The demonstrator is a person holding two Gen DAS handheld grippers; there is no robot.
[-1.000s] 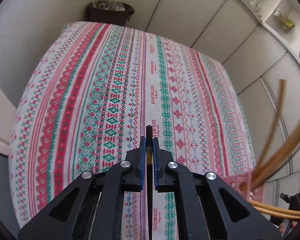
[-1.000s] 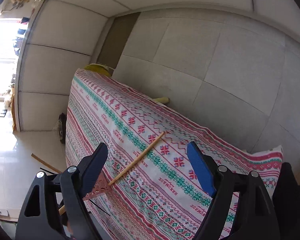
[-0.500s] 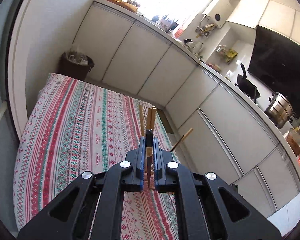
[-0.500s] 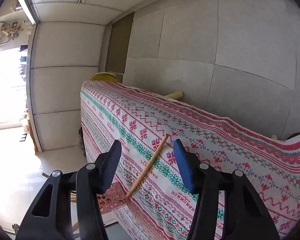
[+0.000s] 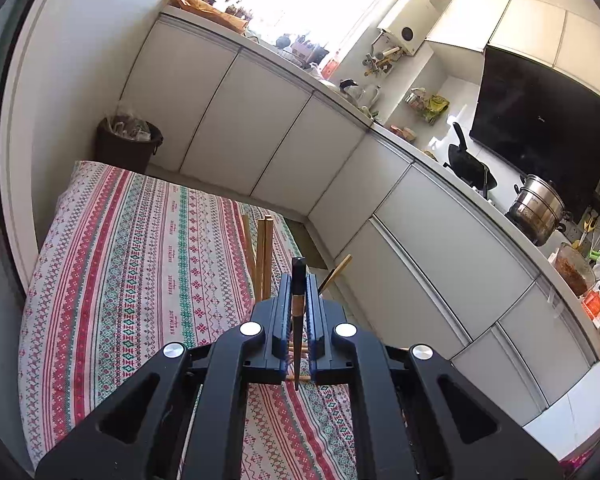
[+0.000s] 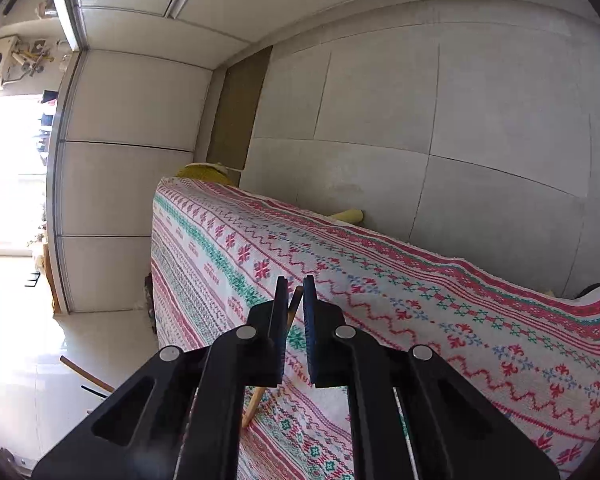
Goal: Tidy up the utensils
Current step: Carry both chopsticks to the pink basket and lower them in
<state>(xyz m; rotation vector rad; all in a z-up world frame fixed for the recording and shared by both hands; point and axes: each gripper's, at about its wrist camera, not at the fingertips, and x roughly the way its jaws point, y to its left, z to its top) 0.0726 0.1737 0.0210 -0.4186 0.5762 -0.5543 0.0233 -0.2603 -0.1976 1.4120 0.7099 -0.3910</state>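
Note:
In the left wrist view my left gripper [image 5: 299, 280] is shut on a dark chopstick [image 5: 299, 270] with a brown band, held upright above the patterned tablecloth [image 5: 140, 280]. Just beyond its fingers several wooden chopsticks [image 5: 265, 256] stand up together; what holds them is hidden. One more wooden stick [image 5: 336, 268] leans out to the right. In the right wrist view my right gripper [image 6: 295, 284] is low over the cloth [image 6: 420, 300]. Its jaws are closing to a pinch on a wooden chopstick [image 6: 254, 404], whose lower end shows under the left finger.
A dark waste bin [image 5: 128, 144] stands past the table's far end. White cabinets run along the right under a counter with a black pan [image 5: 468, 164] and a steel pot [image 5: 538, 208]. Beyond the table's left edge in the right wrist view a stick [image 6: 86, 376] lies on the floor.
The left gripper has risen and tipped upward with the dark chopstick, so the kitchen counter came into view. The right gripper sank toward the wooden chopstick and its wide jaws closed onto it.

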